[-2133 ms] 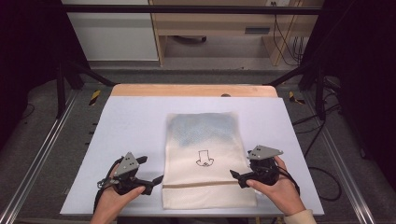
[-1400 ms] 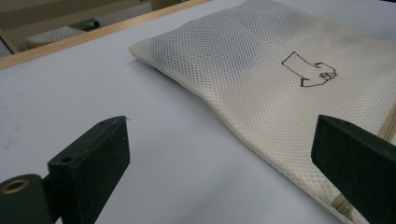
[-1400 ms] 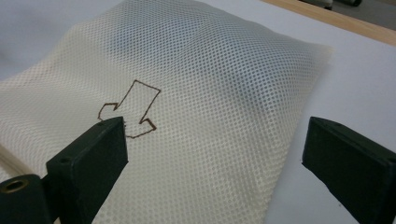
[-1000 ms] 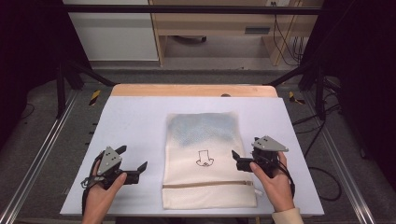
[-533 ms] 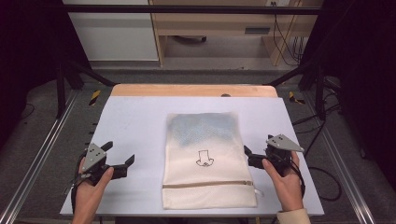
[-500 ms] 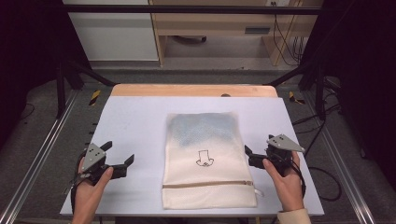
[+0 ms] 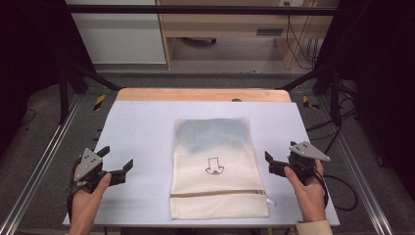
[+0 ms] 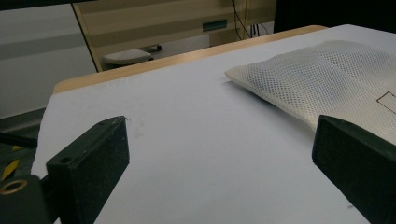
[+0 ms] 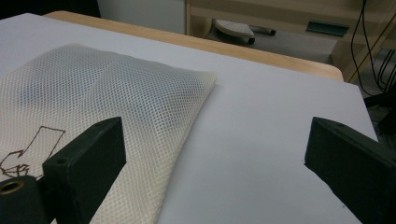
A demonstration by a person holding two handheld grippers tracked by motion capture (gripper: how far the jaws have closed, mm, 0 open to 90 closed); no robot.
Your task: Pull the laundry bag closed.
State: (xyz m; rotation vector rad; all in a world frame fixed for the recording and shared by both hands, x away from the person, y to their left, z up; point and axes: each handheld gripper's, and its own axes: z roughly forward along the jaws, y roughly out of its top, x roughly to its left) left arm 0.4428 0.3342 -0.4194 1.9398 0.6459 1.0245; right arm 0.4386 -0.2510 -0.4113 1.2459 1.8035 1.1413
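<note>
- Mesh bag [image 7: 217, 166] lies flat on the bench [image 7: 142, 132], between my two grippers, long axis running away from me; zipper end [image 7: 218, 194] nearest me, closed far end farthest.
- Left gripper [image 7: 117, 166]: jaws spread wide, holding nothing, hovering over bare bench. Bag is off to the right of these jaws, well apart; in the left gripper view its far corner [image 8: 233, 74] sits ahead and right, bag body passing behind my right jaw.
- Right gripper [image 7: 269, 164]: jaws wide apart too, empty. Bag's right edge is just beside them, to the left; in the right gripper view the mesh [image 9: 116, 93] runs under and past my left jaw, far corner [image 9: 212, 77] ahead between the jaws.
- Right hand is the nearer one to the bag; left has a clear gap to cross.
- Small black arrow print [image 7: 214, 165] on the bag about level with both grippers, pointing toward me.
- Zip pull [image 7: 270, 200] pokes out at the near right corner, behind and left of the right jaws.
- Nothing in the way on either side. Next grasp would be a sideways approach to the bag's long edges, I'd guess.
</note>
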